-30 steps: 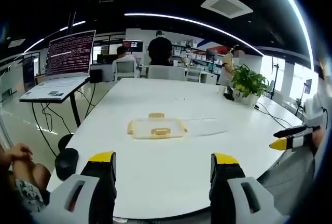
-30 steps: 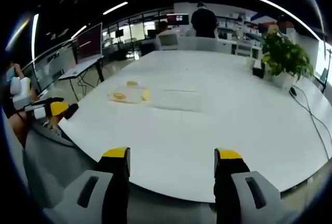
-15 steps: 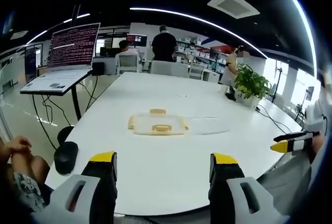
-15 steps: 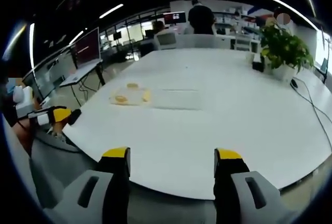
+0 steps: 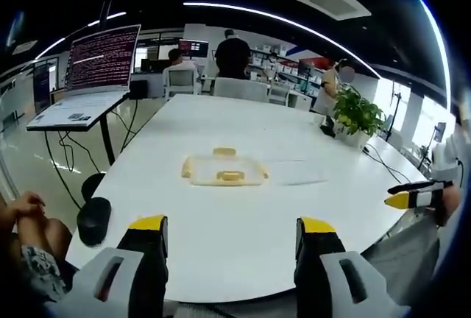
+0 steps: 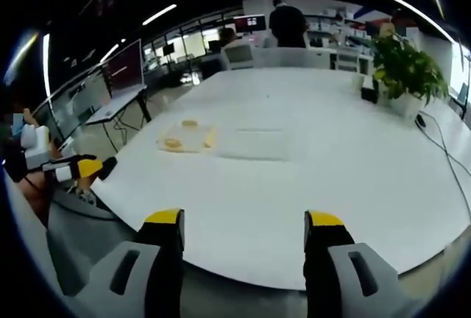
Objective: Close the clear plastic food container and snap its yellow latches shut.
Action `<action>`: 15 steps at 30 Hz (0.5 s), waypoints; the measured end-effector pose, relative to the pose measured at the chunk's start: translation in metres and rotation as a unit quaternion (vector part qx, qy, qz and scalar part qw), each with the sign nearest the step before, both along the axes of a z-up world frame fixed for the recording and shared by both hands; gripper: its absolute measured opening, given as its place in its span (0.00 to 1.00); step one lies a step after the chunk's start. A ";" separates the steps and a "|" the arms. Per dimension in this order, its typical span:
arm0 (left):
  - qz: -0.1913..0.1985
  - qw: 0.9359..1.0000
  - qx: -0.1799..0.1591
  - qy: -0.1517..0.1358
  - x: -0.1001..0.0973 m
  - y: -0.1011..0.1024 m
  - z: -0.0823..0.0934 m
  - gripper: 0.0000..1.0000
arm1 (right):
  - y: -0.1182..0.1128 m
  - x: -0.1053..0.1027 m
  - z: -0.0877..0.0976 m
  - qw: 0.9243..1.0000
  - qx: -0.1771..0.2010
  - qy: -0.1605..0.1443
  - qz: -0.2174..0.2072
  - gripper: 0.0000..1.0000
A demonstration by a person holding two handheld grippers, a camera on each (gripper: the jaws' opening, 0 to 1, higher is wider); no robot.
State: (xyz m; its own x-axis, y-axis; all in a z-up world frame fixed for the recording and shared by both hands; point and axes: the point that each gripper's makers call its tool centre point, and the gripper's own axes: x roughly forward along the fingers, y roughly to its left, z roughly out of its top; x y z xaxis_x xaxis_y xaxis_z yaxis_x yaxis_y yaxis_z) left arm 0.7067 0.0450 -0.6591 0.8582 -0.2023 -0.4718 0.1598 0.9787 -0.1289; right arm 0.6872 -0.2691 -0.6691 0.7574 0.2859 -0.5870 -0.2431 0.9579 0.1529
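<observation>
A clear plastic food container (image 5: 224, 170) with yellow latches lies on the white table (image 5: 221, 237), well ahead of my left gripper (image 5: 229, 244). Its clear lid (image 5: 298, 172) lies flat on the table to its right. The left gripper is open, nothing between its yellow-tipped jaws. In the right gripper view the container (image 6: 185, 138) sits far off to the upper left with the lid (image 6: 254, 143) beside it. My right gripper (image 6: 243, 237) is open and holds nothing, near the table's front edge. The left gripper (image 6: 73, 168) shows at the left of the right gripper view, the right gripper (image 5: 412, 197) at the right of the left gripper view.
A potted plant (image 5: 355, 115) stands at the far right of the table, with cables (image 5: 383, 162) near it. A laptop on a stand (image 5: 92, 75) is at the left. A dark stool (image 5: 94, 218) is by the table's left edge. People (image 5: 232, 54) stand and sit beyond the far end.
Both views have shifted slightly with the hands, and the container looks a little closer in the left gripper view. The container and lid lie where they were. Both grippers stay open.
</observation>
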 end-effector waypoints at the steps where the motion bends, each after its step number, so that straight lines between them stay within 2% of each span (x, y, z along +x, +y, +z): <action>1: 0.000 1.000 0.001 0.000 0.001 0.000 0.002 0.66 | 0.001 0.001 0.001 1.000 0.000 0.000 0.002 0.63; 8: -0.004 1.000 0.000 -0.016 0.018 0.000 0.016 0.66 | 0.007 0.014 0.006 1.000 -0.004 -0.008 0.016 0.63; 15: -0.009 1.000 -0.002 -0.022 0.029 -0.003 0.019 0.66 | 0.011 0.028 0.011 1.000 0.002 -0.013 0.017 0.63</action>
